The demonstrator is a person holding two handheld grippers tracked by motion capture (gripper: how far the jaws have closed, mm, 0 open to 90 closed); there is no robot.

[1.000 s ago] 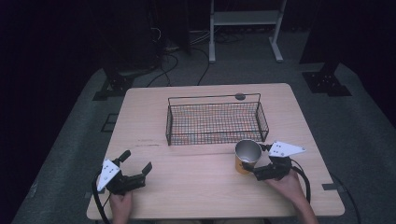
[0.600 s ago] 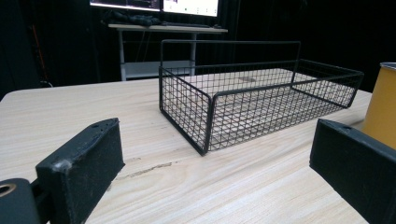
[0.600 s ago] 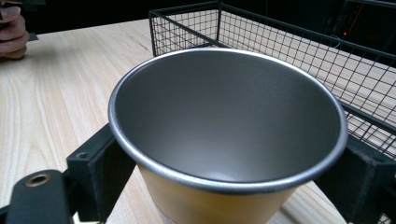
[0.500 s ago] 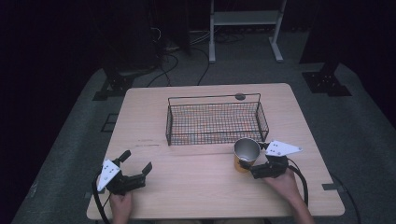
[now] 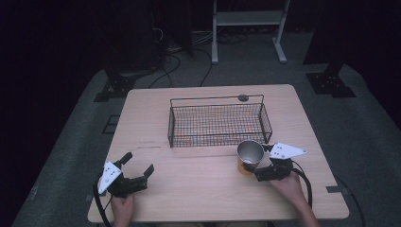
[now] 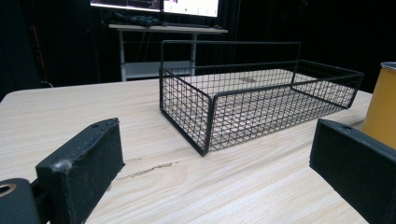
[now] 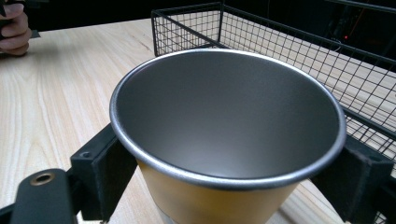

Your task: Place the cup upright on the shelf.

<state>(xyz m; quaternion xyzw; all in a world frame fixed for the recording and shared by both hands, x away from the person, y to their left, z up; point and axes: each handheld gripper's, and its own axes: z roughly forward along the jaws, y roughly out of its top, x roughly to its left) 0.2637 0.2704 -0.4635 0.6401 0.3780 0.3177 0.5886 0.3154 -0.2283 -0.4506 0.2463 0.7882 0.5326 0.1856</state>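
Observation:
An empty metal cup with a yellow outside stands upright on the wooden table, just in front of the black wire basket. My right gripper reaches in from the right, with one jaw against each side of the cup below its rim, shut on it. My left gripper rests at the table's front left, open with nothing between its jaws. In the left gripper view the basket lies ahead and the cup is at the right edge.
The basket is empty and sits mid-table toward the back. A small dark disc lies behind it. A person's other hand appears far left. A metal stand and cables lie on the floor beyond.
My right gripper has edged slightly left, closer onto the cup. The cup, basket and left gripper have stayed where they were.

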